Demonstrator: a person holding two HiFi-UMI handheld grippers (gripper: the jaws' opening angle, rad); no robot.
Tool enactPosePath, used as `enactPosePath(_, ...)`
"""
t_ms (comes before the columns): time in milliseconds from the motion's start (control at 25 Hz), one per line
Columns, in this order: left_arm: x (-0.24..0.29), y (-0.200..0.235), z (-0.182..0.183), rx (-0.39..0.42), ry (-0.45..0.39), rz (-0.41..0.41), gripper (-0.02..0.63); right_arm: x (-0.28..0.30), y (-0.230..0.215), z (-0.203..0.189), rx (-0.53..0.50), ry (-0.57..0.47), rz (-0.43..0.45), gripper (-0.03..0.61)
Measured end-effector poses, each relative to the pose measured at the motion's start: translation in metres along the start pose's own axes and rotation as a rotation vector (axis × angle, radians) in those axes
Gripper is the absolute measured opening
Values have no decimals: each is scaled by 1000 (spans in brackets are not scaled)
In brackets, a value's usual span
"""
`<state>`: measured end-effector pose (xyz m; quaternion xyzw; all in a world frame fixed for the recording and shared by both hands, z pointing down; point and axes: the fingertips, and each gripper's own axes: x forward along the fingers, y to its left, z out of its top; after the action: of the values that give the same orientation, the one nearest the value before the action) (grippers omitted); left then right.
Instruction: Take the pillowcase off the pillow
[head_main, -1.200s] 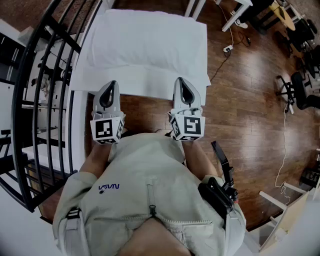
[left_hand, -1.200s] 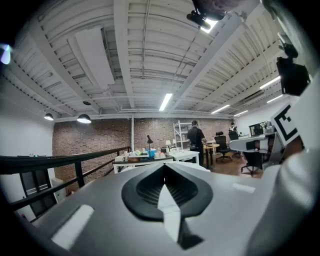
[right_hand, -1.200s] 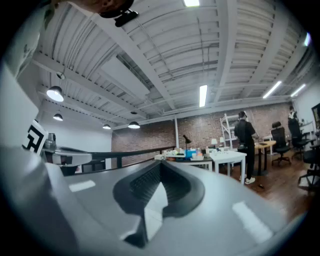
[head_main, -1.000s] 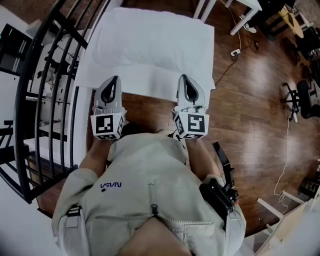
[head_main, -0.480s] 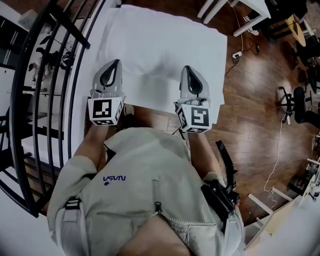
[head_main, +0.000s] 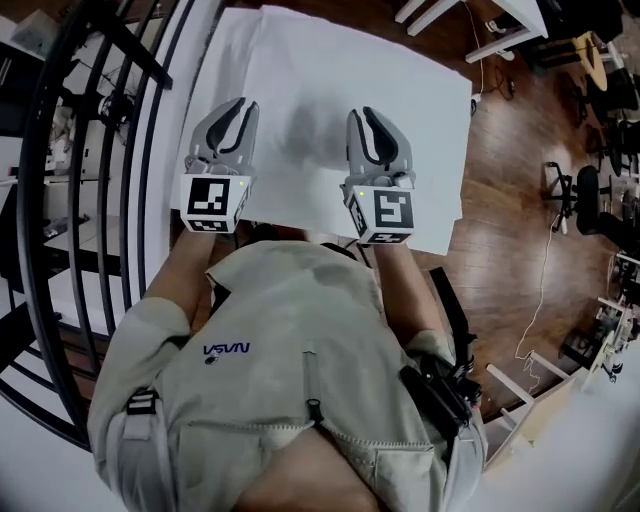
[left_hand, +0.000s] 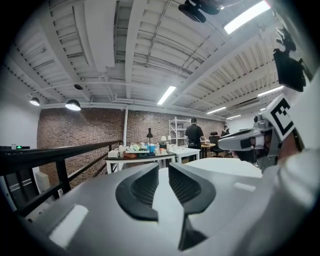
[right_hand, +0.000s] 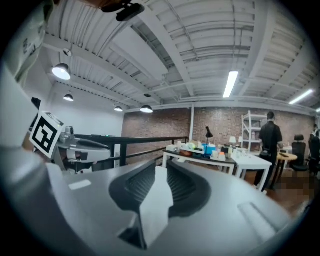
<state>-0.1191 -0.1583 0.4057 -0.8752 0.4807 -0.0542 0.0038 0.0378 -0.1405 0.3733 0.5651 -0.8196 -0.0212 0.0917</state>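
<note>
Spreading out ahead of the person, the one white fabric pillowcase (head_main: 340, 60) has its left edge just beside the black metal railing (head_main: 95, 150). On its right side the brown wooden floor (head_main: 510, 200) lies open. There are two grippers, both near the cloth's near edge. The left gripper (head_main: 238, 108) and the right gripper (head_main: 370, 115) are both letting go, their jaws opening with white cloth between them. The far edge is cut off by the frame. I cannot make out a pillow inside.
</note>
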Motion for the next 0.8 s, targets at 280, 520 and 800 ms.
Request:
enactPosePath(280,9,43,-48,-15,125,13,107,55,72,-18,-107,124,227,170)
enactPosePath(520,25,48,-92,-42,233,-32,171,87,110,-51,-230,264,357,230)
enactPosePath(800,30,42,-120,-59,310,-92,193,102,129,-107,-448,500,421,256)
